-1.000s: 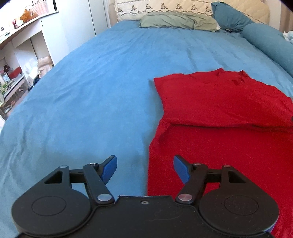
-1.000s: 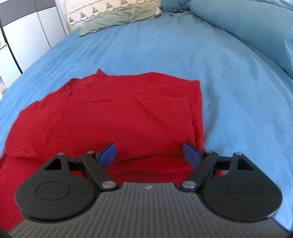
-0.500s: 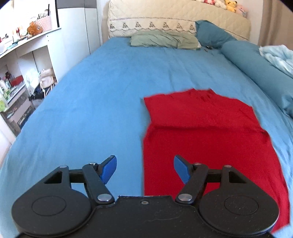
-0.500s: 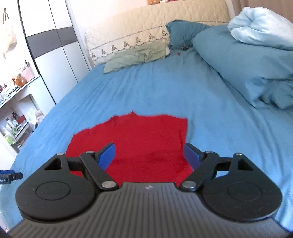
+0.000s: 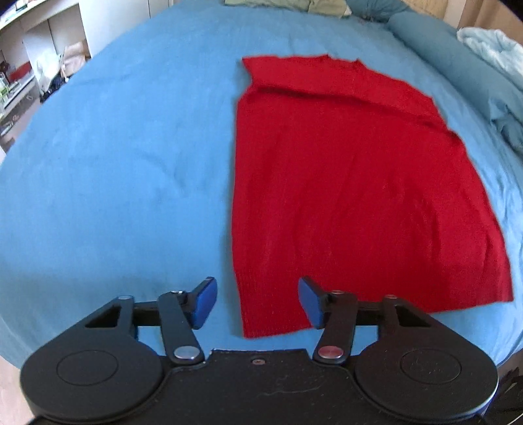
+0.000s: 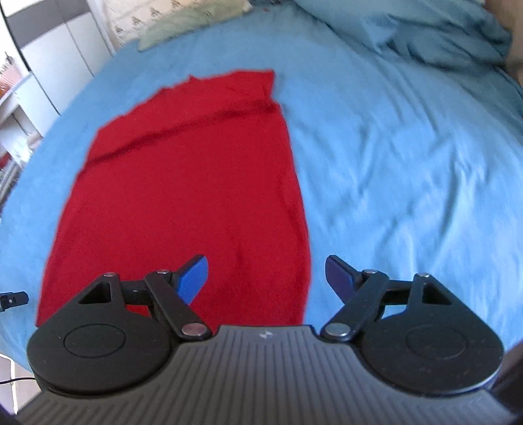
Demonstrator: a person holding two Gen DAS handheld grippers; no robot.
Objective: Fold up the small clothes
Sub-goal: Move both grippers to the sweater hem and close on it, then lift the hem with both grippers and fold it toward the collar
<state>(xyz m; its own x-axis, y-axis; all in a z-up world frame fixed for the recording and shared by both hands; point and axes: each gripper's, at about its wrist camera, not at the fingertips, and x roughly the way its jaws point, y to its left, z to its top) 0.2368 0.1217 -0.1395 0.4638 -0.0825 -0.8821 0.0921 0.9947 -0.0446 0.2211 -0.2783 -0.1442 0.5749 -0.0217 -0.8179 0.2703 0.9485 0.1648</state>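
A red knitted garment (image 5: pixel 353 183) lies flat on the blue bed sheet (image 5: pixel 124 157), its far end folded over into a band. In the left wrist view my left gripper (image 5: pixel 258 302) hovers over the garment's near left corner. Its jaws are closing, and the pads press on nothing. The right wrist view shows the same red garment (image 6: pixel 183 196) from its other side. There my right gripper (image 6: pixel 266 278) stands open above the near right corner, with nothing held between its blue pads.
Pillows (image 5: pixel 287 5) and a bunched light blue duvet (image 6: pixel 434 36) lie at the far end and right side of the bed. White shelves (image 5: pixel 29 65) stand to the left, a wardrobe (image 6: pixel 49 42) beyond. The bed's near edge is just below both grippers.
Both grippers have pulled back from the folded far end to the garment's near edge. The left jaws have narrowed. The garment has not moved.
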